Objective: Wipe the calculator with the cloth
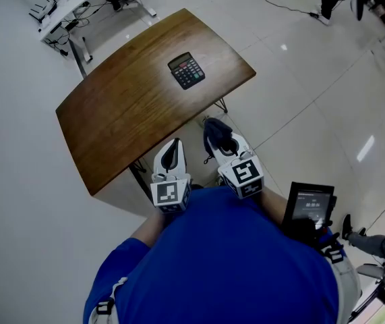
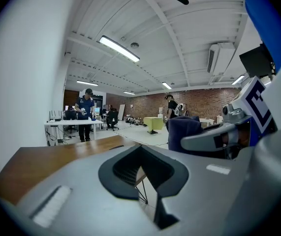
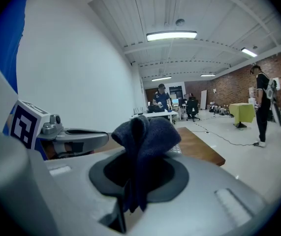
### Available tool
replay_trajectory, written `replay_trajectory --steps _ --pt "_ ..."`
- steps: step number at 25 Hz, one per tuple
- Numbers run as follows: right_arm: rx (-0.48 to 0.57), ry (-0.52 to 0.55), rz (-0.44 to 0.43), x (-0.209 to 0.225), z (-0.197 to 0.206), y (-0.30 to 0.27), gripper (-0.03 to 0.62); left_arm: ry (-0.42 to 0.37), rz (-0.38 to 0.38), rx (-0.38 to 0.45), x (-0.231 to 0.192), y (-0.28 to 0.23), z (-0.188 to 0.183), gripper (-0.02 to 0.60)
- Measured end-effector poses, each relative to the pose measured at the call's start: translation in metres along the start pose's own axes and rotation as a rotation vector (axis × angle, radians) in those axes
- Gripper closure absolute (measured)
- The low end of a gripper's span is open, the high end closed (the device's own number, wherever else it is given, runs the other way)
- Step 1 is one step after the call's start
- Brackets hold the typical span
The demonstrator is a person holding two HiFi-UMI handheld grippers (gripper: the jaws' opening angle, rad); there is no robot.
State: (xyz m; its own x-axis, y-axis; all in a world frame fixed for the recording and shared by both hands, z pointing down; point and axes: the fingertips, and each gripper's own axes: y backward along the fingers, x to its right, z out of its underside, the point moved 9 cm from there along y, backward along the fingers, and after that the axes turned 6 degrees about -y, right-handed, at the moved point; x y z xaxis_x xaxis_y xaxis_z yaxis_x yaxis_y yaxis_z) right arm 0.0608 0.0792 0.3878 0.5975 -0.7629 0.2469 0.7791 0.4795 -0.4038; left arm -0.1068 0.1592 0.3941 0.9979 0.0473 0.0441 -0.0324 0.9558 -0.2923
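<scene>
A black calculator lies flat on the far half of a brown wooden table. Both grippers hang close to the person's chest, off the table's near edge and well short of the calculator. My right gripper is shut on a dark blue cloth, which bunches up above the jaws in the right gripper view, cloth. My left gripper is shut with nothing held; its jaws meet in the left gripper view, left gripper. The right gripper's cloth shows at that view's right.
A black device with a screen sits at the person's right side. A white desk with cables stands beyond the table's far left corner. People stand at distant desks. White tiled floor surrounds the table.
</scene>
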Motion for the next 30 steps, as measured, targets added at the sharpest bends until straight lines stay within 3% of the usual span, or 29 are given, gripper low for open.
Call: replay_trajectory --steps 8,24,30 --pt "-0.008 -0.034 0.003 0.068 -0.002 -0.044 0.526 -0.008 -0.004 -0.048 0.0 -0.08 0.001 0.575" --pt "-0.048 -0.026 0.035 0.07 -0.025 -0.065 0.526 0.013 0.05 -0.059 -0.021 -0.104 -0.01 0.575" --pt "-0.069 -0.009 0.035 0.1 -0.032 -0.113 0.526 0.039 0.037 -0.057 -0.043 -0.155 0.001 0.575"
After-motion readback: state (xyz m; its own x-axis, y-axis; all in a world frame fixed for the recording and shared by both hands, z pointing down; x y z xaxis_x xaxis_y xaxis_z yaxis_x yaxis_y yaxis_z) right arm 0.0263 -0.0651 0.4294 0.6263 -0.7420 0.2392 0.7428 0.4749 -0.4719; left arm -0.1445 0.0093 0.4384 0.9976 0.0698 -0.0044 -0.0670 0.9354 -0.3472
